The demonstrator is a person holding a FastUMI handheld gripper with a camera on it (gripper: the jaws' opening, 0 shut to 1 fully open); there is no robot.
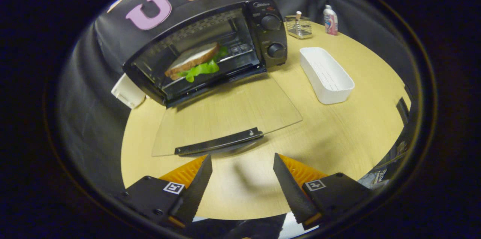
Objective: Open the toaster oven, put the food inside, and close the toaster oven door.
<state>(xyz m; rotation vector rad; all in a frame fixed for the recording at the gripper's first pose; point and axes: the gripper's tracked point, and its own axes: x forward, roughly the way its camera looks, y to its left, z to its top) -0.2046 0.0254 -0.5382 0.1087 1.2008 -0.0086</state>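
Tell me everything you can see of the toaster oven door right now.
The toaster oven door is fully open, swung down flat over the wooden table. It is a clear glass pane hinged along the bottom of the black toaster oven, with a dark bar handle along its free edge. That handle lies just ahead of the gripper, whose fingers are open and touch nothing. The sandwich sits inside, beyond the door.

So the wooden table (360,118) has a long white plastic tray (326,74) sitting open on the right side, looks like nothing's in it. Farther back there's a little wire rack (298,27) with some wooden-knobbed thing poking up out of it, and just right of that a small bottle (330,20) with a pinkish label standing upright. Way over on the left edge there's a white boxy container (127,92), partly hidden, can't tell what it is.
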